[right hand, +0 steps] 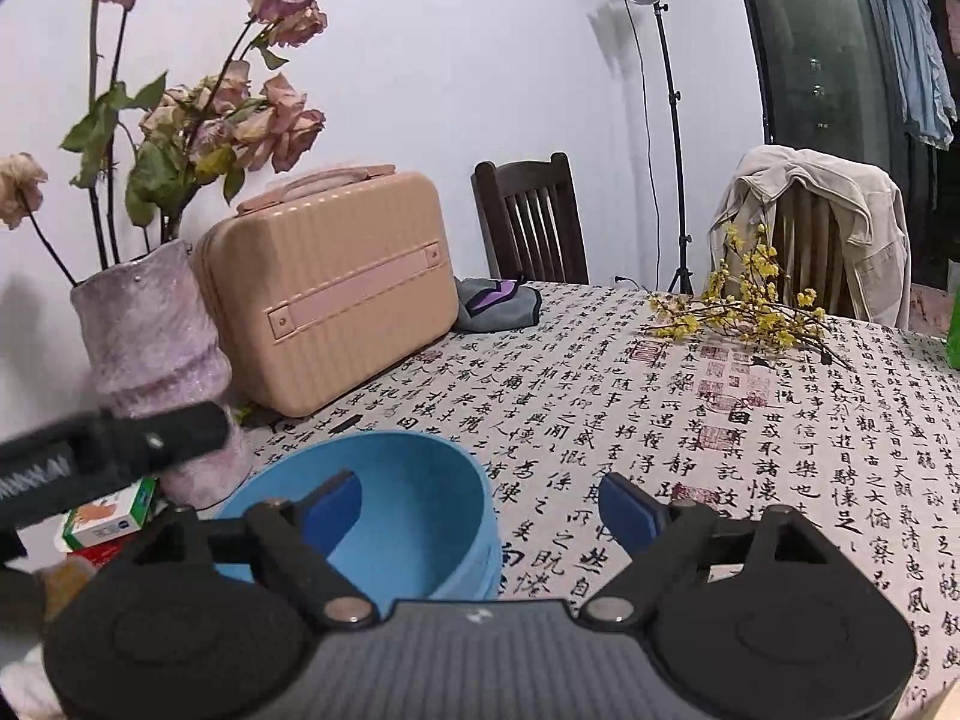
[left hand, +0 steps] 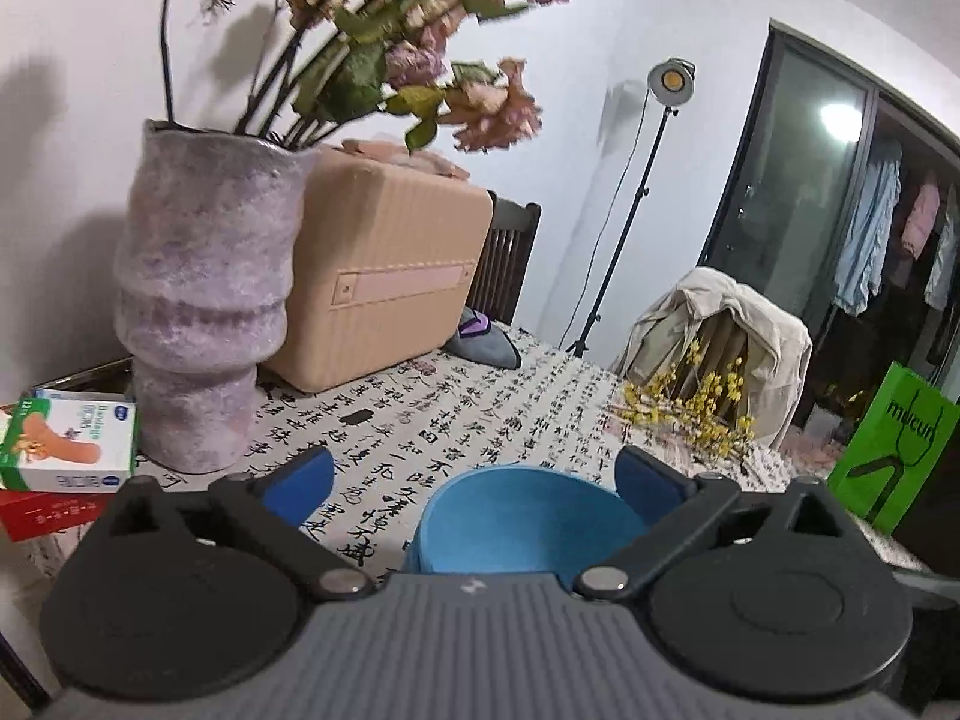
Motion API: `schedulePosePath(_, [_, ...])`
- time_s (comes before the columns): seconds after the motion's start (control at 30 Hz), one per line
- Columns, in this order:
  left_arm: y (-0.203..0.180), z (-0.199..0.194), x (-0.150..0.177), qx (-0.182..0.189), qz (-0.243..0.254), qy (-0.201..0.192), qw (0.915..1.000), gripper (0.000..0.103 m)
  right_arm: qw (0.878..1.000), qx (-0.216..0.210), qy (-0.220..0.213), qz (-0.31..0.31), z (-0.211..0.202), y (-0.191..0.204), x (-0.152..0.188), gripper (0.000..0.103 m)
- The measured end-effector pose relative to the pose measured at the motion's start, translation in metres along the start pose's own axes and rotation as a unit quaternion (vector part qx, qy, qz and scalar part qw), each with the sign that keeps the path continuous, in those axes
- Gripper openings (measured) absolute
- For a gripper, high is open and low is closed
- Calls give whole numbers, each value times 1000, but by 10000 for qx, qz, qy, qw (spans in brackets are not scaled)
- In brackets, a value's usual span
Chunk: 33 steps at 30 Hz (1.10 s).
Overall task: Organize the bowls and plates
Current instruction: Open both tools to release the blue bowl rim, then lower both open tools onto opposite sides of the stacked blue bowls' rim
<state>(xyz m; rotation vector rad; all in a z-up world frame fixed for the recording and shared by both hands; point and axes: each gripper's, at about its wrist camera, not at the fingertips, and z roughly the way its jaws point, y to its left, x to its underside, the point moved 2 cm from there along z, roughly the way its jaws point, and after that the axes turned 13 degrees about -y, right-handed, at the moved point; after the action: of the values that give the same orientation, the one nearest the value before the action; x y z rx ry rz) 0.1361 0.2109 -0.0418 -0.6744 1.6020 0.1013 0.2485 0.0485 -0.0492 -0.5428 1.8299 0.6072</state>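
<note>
Blue bowl (left hand: 528, 522) sits upright on the surface (right hand: 660, 396) near the vase (right hand: 156, 354); left gripper (left hand: 474, 480) and right gripper (right hand: 480, 504) both have jaws apart, gripping nothing

Green bag (left hand: 888, 456) reads "miieun"; tablecloth (right hand: 720, 420) bears Chinese calligraphy.

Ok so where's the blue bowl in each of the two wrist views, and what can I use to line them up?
Left wrist view: the blue bowl sits bottom centre, between the open blue pads, nearer the one on the picture's right.
Right wrist view: the blue bowl sits lower left of centre; the pad on the picture's left shows in front of its hollow.
Shared landmark: the tan suitcase stands behind the bowl, beside the purple vase.
</note>
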Motion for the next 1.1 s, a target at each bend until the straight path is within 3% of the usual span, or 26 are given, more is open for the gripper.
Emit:
schedulePosePath(0.1, [0, -10, -6, -65, 28, 16, 10000, 103, 10000, -11, 10, 12, -10, -5, -1, 103])
schedulePosePath(0.33, [0, -22, -8, -136, 65, 136, 9998, 103, 9999, 43, 164, -8, -23, -10, 0, 103])
schedulePosePath(0.6, [11, -10, -5, -16, 149, 404, 9991, 103, 9986, 151, 456, 213, -18, -14, 6, 103])
schedulePosePath(0.83, [16, 16, -11, 273, 174, 739, 9967, 103, 9971, 207, 620, 391, -4, -13, 7, 103])
schedulePosePath(1.1, [7, 50, -15, 856, 472, 1094, 9892, 103, 9946, 401, 815, 508, 11, -14, 8, 103])
